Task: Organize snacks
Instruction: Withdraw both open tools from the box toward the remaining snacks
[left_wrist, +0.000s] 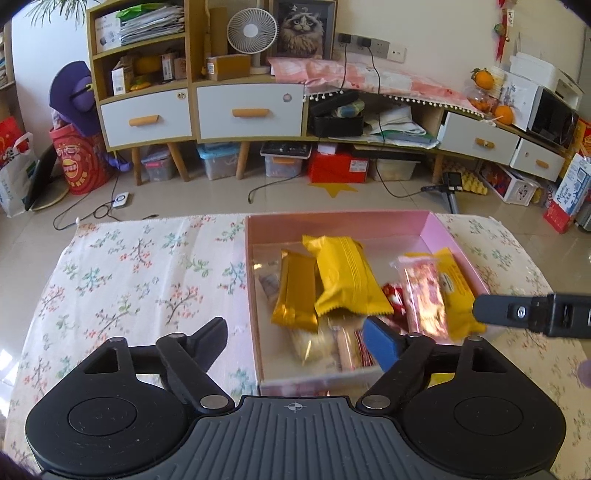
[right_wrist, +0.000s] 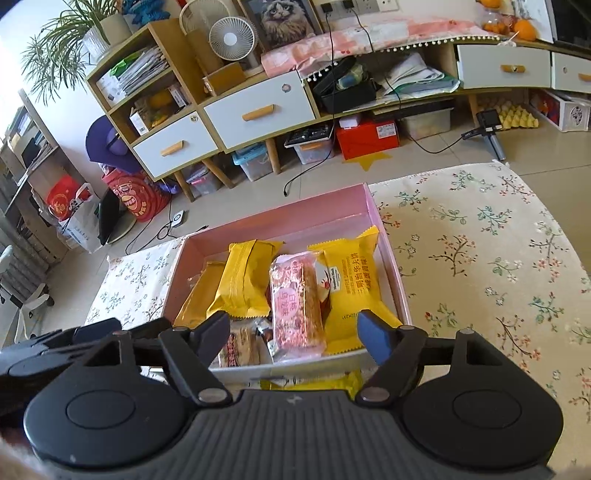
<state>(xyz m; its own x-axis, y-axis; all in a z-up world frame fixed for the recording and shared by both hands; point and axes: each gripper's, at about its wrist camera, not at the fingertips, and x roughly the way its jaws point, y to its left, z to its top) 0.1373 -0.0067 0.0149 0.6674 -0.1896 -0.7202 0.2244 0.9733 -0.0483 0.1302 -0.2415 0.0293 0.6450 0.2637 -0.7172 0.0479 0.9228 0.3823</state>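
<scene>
Covering the table is a flowered cloth (left_wrist: 140, 266), and on it sits a shallow pink box (left_wrist: 436, 230) with its open top facing up. Inside the box lie the snacks, piled loosely against each other: a large yellow packet (left_wrist: 347, 277) in the middle, a gold bar wrapper (left_wrist: 297, 291) touching its left side, a square yellow packet (right_wrist: 354, 284) against the right wall, and a pink see-through bar (right_wrist: 295, 302) leaning between the two yellow ones. A small red wrapper (left_wrist: 393, 295) peeks out under the pink bar, and some pale biscuit packs (right_wrist: 240, 347) lie along the near wall.

Both grippers hang above the near edge of the box, angled downward. The left gripper (left_wrist: 299, 338) has its jaws spread wide with nothing between them; one finger is over the cloth, the blue-padded one over the box. The right gripper (right_wrist: 295, 332) is likewise wide apart and empty-handed, its fingers straddling the near snacks without touching them. In the left wrist view, the right gripper's tip pokes in from the right edge.
</scene>
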